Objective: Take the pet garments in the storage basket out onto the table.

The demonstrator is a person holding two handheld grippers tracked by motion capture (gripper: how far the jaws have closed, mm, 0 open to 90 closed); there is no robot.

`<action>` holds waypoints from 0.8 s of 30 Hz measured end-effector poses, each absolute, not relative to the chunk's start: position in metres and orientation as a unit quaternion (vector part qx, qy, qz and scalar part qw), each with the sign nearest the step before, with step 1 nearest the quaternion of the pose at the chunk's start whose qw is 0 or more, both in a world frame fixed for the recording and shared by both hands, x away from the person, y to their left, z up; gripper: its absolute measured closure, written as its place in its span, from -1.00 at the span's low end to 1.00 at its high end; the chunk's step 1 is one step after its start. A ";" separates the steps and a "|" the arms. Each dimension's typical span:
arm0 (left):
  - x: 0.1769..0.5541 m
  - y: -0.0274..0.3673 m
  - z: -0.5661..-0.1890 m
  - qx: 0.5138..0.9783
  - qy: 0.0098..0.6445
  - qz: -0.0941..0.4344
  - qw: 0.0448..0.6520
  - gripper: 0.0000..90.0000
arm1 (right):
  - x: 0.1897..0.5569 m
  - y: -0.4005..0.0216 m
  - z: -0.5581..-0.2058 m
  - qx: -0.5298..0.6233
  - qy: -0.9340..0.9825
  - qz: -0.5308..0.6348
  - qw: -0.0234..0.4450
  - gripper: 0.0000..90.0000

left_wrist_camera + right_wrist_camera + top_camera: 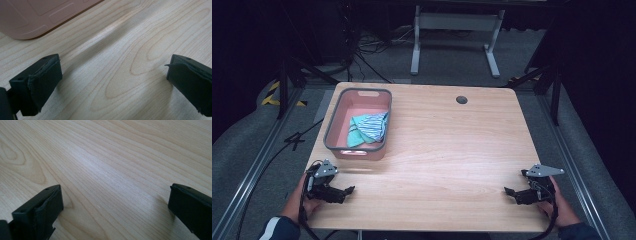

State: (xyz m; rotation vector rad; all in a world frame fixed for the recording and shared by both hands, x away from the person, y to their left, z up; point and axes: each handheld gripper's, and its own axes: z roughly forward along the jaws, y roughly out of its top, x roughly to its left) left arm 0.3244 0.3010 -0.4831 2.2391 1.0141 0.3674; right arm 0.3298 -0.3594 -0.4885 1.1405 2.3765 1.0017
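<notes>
Two grippers rest low over my side of the wooden table (447, 150), one in each of my hands, and neither holds anything. All places below are given relative to the pink basket (335, 131), which stands on the table's far left part.

Left gripper (343, 192): it lies just in front of the basket's near wall, toward me, close to the table's left front corner, apart from the basket. Its jaws point inward across the table. In the left gripper view (110, 75) the two black jaws stand wide apart with bare wood between them; the basket's pink wall (37, 17) fills the upper left corner, near but not touching. My left hand (304, 197) wraps the body from behind, and the grey three-cornered plate sits on top.

Right gripper (511, 193): it lies well apart from the basket, across the table near the right front corner, its jaws pointing back toward the basket's side. In the right gripper view (115, 200) the jaws are likewise spread wide over bare wood grain. My right hand (557, 202) holds it from behind.

Cloth (369, 127): a crumpled piece, striped blue and white with a plain green part, lies inside the basket, in its nearer, right-hand half, on the pink floor.

Cable hole (461, 99): a dark round opening in the tabletop, to the right of the basket near the far edge.
</notes>
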 end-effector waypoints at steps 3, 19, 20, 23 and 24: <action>0.324 0.301 -0.483 0.852 0.389 0.142 0.322 -0.99 | 0.330 -0.359 -0.489 0.399 0.832 0.351 0.160 -1.00; 0.324 0.301 -0.472 0.866 0.384 0.129 0.295 -0.73 | 0.330 -0.359 -0.488 0.401 0.831 0.350 0.161 -1.00; 0.324 0.301 -0.472 0.866 0.384 0.129 0.295 -0.57 | 0.330 -0.359 -0.488 0.401 0.831 0.350 0.161 -1.00; 0.320 0.300 -0.460 0.867 0.379 0.130 0.298 -0.66 | 0.329 -0.359 -0.488 0.401 0.831 0.350 0.161 -0.99; 0.320 0.300 -0.460 0.867 0.379 0.130 0.298 -0.61 | 0.329 -0.359 -0.488 0.401 0.831 0.350 0.161 -1.00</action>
